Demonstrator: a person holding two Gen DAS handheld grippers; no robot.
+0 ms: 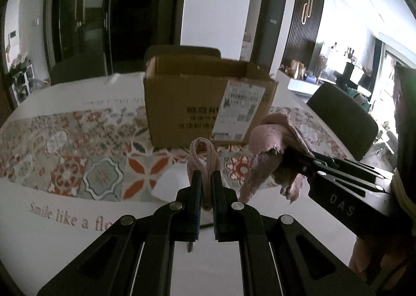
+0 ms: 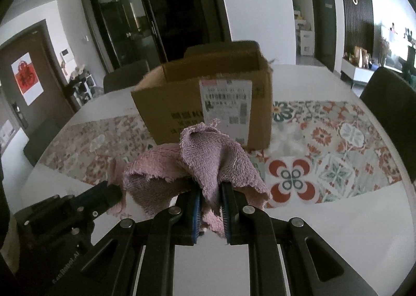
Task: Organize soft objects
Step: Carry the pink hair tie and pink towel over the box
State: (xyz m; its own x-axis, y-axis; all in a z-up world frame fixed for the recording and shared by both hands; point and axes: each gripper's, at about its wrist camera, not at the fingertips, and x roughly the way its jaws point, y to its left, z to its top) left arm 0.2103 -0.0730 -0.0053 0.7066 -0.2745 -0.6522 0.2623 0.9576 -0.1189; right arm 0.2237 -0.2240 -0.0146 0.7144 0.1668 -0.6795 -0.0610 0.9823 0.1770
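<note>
A pink terry towel (image 2: 208,158) hangs above the table, bunched and folded over. My right gripper (image 2: 211,189) is shut on its middle fold. In the left wrist view my left gripper (image 1: 206,175) is shut on a narrow looped hem of the same towel (image 1: 204,155). There the right gripper (image 1: 288,156) shows at the right with the towel's bulk (image 1: 270,140) draped over its tips. The left gripper (image 2: 117,190) reaches the towel's left end in the right wrist view. An open cardboard box (image 1: 205,103) (image 2: 208,103) with a shipping label stands just beyond the towel. What lies inside the box is hidden.
The white table (image 2: 338,218) carries a floral patterned runner (image 1: 91,166) (image 2: 325,155) under the box. Dark chairs stand at the far side (image 2: 124,77) and at the right (image 1: 343,119) (image 2: 390,98). A small white slip (image 1: 169,186) lies on the runner's near edge.
</note>
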